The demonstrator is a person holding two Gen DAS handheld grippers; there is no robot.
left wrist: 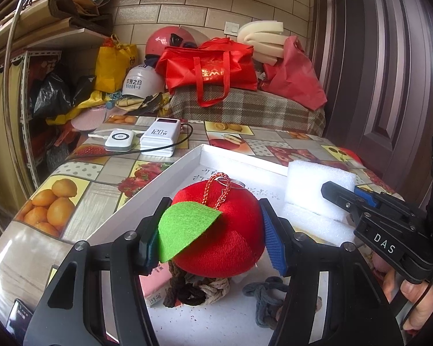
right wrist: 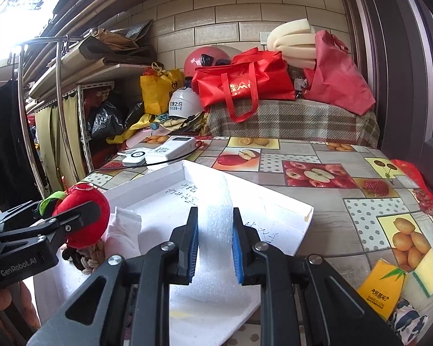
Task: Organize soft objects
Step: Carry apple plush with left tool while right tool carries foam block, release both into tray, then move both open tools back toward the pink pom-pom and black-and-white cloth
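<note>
**A:** Which step is in hand?

**B:** Both hands are loaded over the white tray (left wrist: pixel 147 199), so I judge it the placing step. The left gripper (left wrist: pixel 213 232) has its fingers clamped on the plush apple (left wrist: pixel 216 230), one pad on each flank, the green felt leaf (left wrist: pixel 184 230) lapping over the left finger. The right gripper (right wrist: pixel 215 245) has its fingers pressed against both faces of a white foam sheet (right wrist: pixel 216 219), which bends up and away between them.

**A:** Where do those two things sit relative to the tray?

**B:** The apple looks lifted above the tray floor. Beneath it lie a brown and beige bundle of cords (left wrist: pixel 196 288) and a grey cord (left wrist: pixel 262 297), and I cannot tell whether it touches them. The foam sheet's near end lies on the tray; its far end curls toward the tray's back corner.

**A:** And the next move?

**B:** Probably lowering the apple onto a bare patch of tray, beside the cords, then parting the fingers. The plush is squeezed, so it should spring back once released. The right hand would need to lay the sheet flat without sweeping into the apple, since the two grippers are close together.

**A:** Anything left out on the worktop (right wrist: pixel 332 210)?

**B:** A yellow packet (right wrist: pixel 382 291) and a sponge (right wrist: pixel 430 271) lie well apart from the tray, on the right.
</note>
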